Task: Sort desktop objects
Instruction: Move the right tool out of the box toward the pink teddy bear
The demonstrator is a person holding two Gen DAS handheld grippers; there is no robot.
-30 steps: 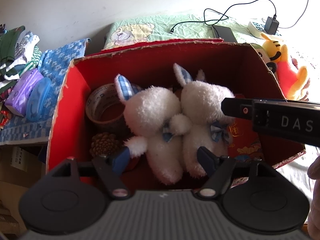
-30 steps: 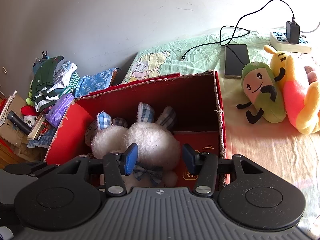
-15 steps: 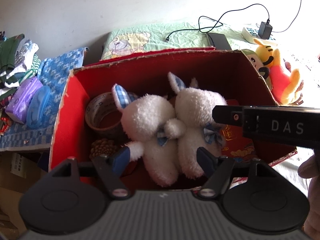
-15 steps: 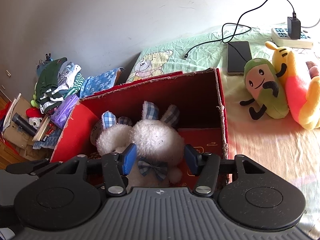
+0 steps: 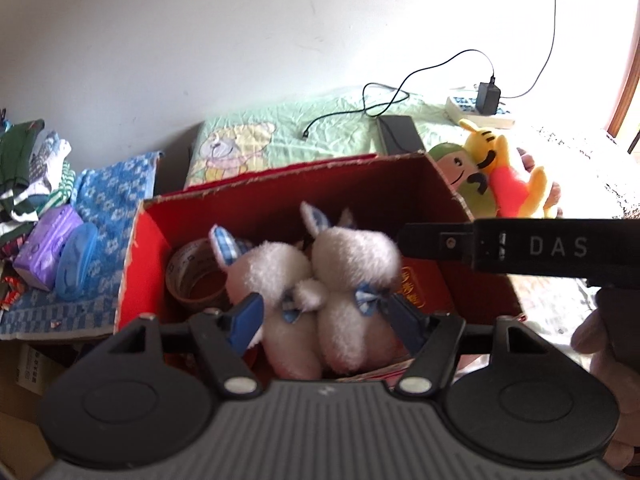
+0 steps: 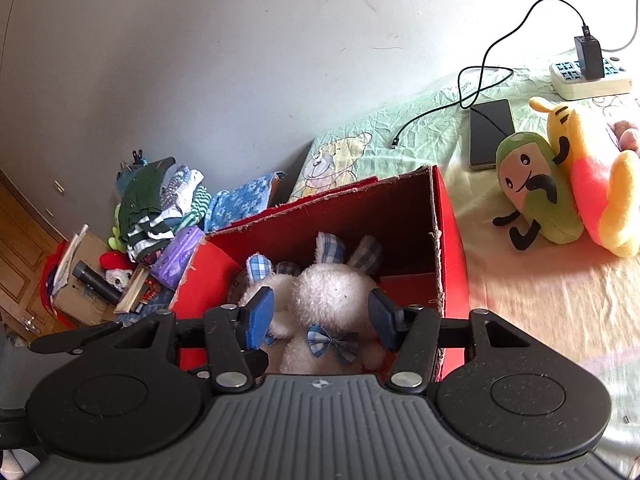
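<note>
- Your left hand-held gripper is spread, empty, above the two white plush rabbits lying in the red box.
- Your right hand-held gripper is likewise spread, holding nothing.
- Green plush and yellow plush lie unsorted on the bed, well apart from the box.
- Risk: closing here could snag a rabbit and drag it out.
- Reaching right, you may catch the charger cable.

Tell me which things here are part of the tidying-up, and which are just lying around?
Part of the job:
- red box
- two white bunny toys inside it
- tape roll inside it
- green plush and yellow plush, probably still to sort
- left gripper, right gripper, both open

Just lying about:
- phone, charger cable, power strip
- clothes pile
- purple pack
</note>
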